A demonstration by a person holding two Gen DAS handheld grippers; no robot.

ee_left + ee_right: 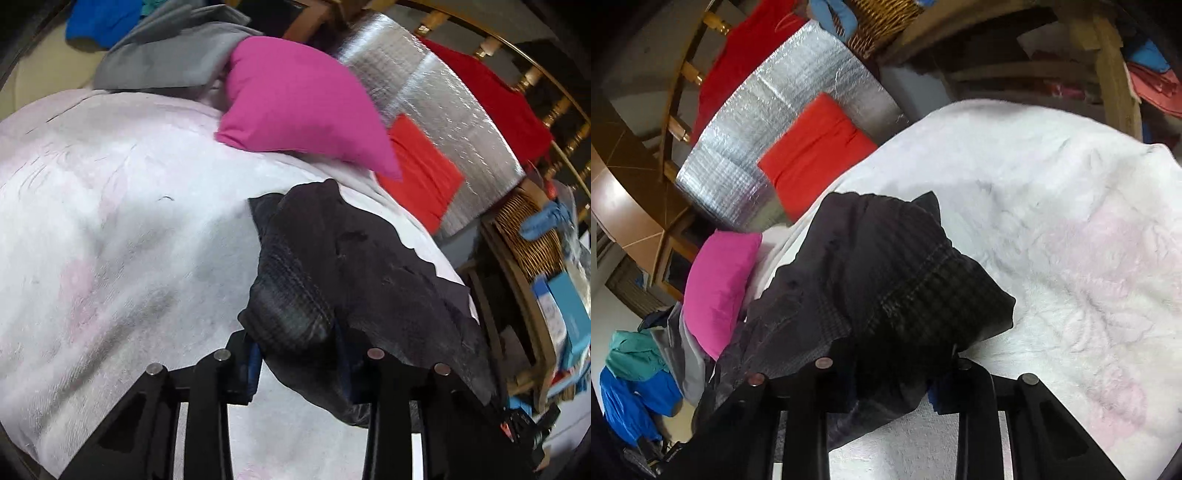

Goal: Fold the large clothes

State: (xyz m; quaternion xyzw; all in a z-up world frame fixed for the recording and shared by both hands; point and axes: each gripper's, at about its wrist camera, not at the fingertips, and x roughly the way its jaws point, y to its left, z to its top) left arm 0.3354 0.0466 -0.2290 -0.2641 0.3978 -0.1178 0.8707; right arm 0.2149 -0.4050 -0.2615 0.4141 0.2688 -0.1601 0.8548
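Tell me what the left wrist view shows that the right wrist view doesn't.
Only the left wrist view: the grey garment lying spread behind the pink pillow, and a blue box at the right edge.

Only the right wrist view: pink cloth on a wooden shelf, and brown floor tiles.

Both: the dark garment bunched at each gripper's fingers, the white blanket, red cushion, silver mat and wicker basket.

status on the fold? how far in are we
Early. Done: apparently nothing; no finished fold shows. In hand: the dark garment hangs bunched from both the left gripper and the right gripper over the white blanket. Left: spreading it flat, folding it, then likely the grey garment and blue garment heaped aside.
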